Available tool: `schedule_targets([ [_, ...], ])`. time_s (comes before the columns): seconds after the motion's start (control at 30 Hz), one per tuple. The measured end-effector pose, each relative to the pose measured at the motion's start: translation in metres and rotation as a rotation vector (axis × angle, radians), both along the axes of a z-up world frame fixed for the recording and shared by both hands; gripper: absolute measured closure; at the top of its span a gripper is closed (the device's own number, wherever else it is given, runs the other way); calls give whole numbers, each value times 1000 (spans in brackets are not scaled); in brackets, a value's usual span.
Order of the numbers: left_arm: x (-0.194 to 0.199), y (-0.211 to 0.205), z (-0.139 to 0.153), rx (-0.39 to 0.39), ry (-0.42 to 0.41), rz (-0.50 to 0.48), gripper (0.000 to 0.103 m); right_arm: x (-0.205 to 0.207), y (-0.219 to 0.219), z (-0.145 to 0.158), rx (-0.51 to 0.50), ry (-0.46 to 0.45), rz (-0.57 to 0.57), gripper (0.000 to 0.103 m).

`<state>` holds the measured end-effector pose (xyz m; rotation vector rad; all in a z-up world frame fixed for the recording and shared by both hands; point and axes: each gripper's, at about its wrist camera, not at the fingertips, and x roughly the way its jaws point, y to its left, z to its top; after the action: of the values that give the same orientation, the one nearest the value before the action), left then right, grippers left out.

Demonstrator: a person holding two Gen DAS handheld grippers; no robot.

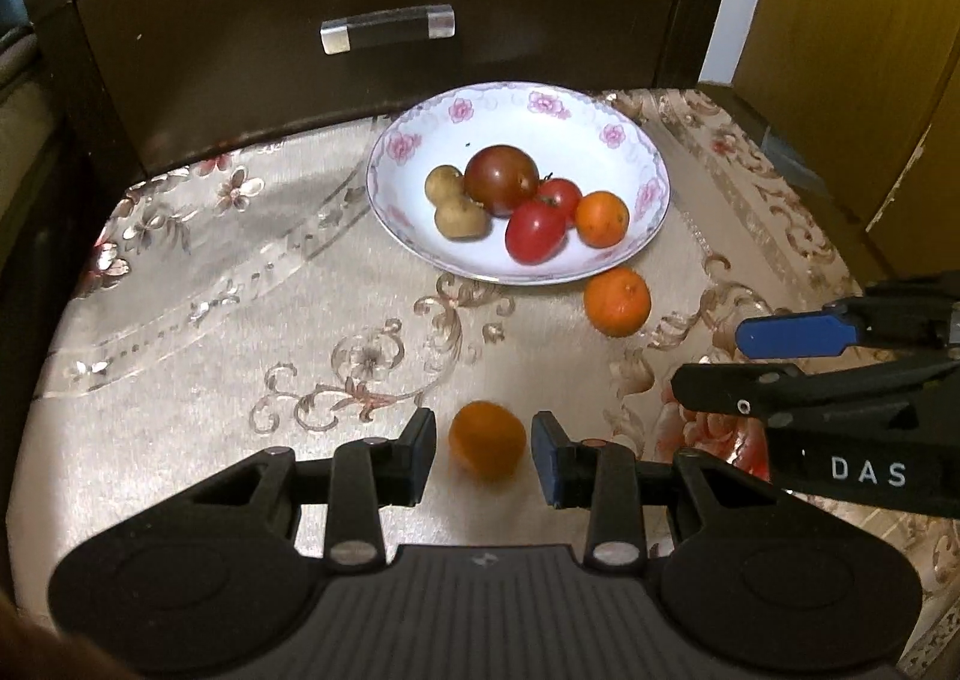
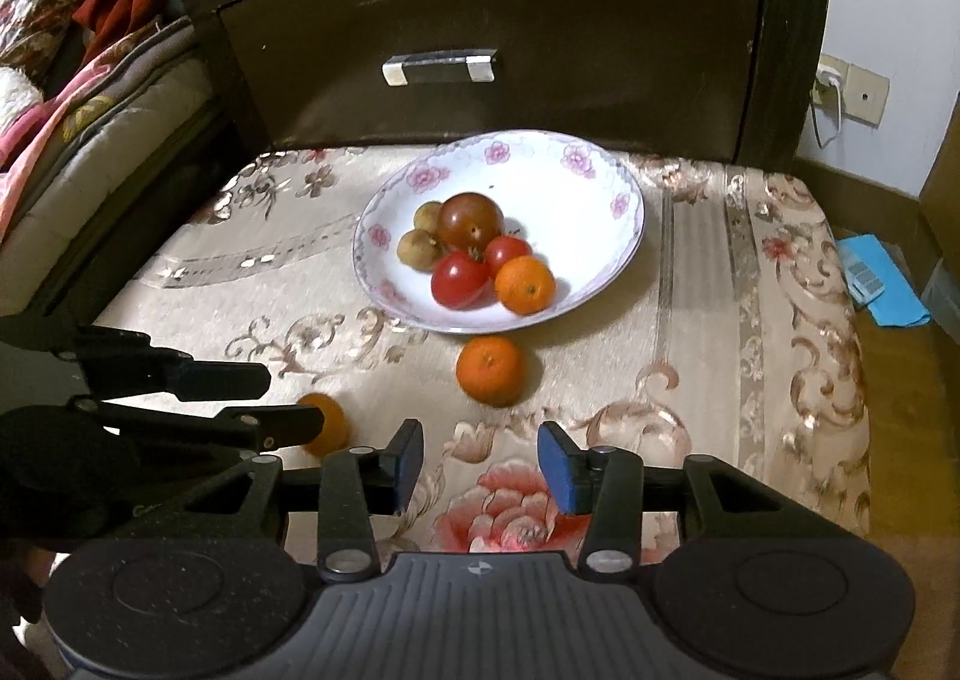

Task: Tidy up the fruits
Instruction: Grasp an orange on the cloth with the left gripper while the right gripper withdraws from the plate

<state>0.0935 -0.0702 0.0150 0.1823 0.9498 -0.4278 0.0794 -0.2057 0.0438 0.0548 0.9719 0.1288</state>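
White pink-flowered bowl [image 1: 651, 182], orange mandarins [image 1: 617, 300]

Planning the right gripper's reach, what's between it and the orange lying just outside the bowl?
Only bare patterned cloth separates the right gripper from the orange, shown in the right wrist view.

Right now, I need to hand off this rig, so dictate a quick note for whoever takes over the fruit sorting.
Left gripper: fingers straddle a small orange on the cloth, with gaps showing on both sides, so not gripped.
Right gripper: open and empty, above the cloth in front of the loose orange.
White floral bowl: holds a dark tomato, two red tomatoes, one orange and two small brown fruits.
Done: six pieces are in the bowl.
Left: two oranges are outside the bowl, one between the left fingers, one just in front of the bowl's rim. Probably close on the nearer one first.
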Motion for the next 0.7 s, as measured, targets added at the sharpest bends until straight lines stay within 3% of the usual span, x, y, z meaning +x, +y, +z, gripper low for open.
schedule_targets([
  [0.43,10,-8,-21,8,36,-10,60,7,-5,-11,0,43,-3,65],
  [0.53,9,-11,-28,41,42,-21,60,10,-5,-13,5,46,3,64],
  [0.7,12,-8,-26,20,32,-3,62,12,-5,-15,5,49,7,64],
])
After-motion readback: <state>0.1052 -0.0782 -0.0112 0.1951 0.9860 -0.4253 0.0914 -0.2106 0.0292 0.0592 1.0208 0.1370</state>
